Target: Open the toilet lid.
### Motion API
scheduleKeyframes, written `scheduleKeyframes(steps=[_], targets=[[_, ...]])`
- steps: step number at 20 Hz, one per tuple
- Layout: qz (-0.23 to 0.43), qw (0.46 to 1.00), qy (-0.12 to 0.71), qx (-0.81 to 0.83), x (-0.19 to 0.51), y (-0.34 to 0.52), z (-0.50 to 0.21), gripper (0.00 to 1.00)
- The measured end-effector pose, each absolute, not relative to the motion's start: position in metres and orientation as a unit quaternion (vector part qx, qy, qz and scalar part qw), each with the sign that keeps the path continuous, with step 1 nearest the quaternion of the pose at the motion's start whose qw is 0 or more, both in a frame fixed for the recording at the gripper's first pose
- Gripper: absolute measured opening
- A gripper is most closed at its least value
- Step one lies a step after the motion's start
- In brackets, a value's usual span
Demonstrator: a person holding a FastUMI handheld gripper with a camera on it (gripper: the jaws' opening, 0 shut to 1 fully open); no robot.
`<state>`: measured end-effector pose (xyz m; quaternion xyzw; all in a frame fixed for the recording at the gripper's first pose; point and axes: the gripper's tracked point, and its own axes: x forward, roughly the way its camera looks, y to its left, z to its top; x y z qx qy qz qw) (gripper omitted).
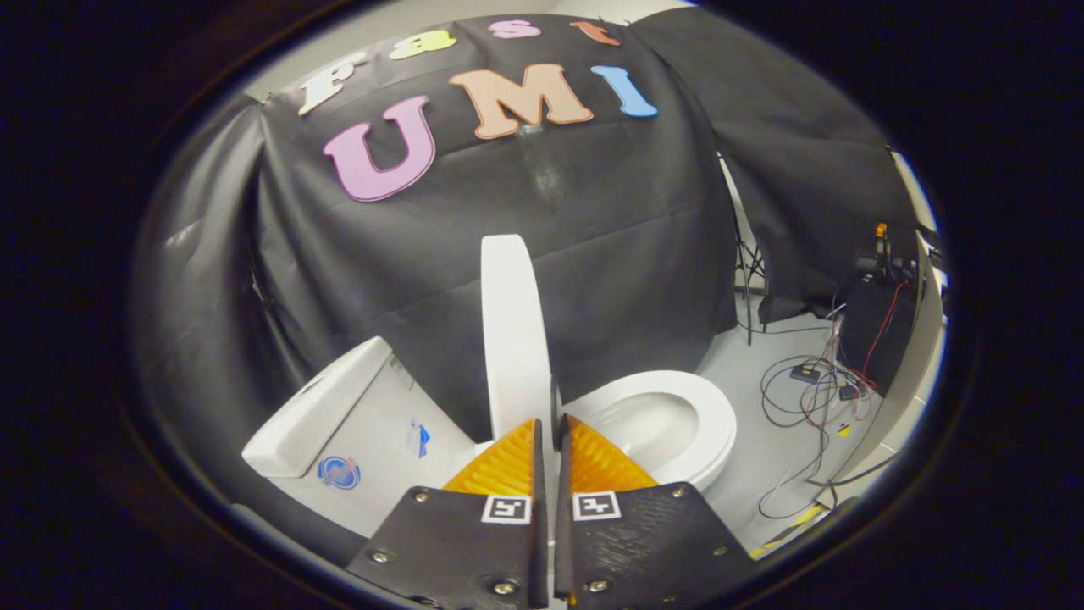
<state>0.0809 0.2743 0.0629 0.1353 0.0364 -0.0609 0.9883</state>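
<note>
Lid up, my tongs clamped on its edge.
My gripper (549,428) pinches the raised lid (512,330) between both fingers; the lid stands upright between tank (339,424) and open seat (677,419).

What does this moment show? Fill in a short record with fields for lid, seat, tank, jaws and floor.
lid: toilet lid raised, standing nearly upright
seat: toilet seat down, bowl exposed
tank: toilet tank behind the lid
jaws: gripper jaws nearly together, clamped on the lid's lower edge
floor: loose cables beyond the toilet
</note>
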Motion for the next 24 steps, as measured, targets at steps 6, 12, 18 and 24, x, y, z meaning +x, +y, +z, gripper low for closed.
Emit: scheduleKeyframes(steps=[6, 12, 18, 24], targets=[[-0.042, 0.991, 0.038, 0.119, 0.08, 0.296, 0.06, 0.04], [-0.024, 0.991, 0.035, 0.126, 0.081, 0.313, 0.059, 0.04], [-0.009, 0.993, 0.045, 0.111, 0.083, 0.334, 0.053, 0.04], [0.004, 0.993, 0.051, 0.111, 0.085, 0.351, 0.047, 0.04]])
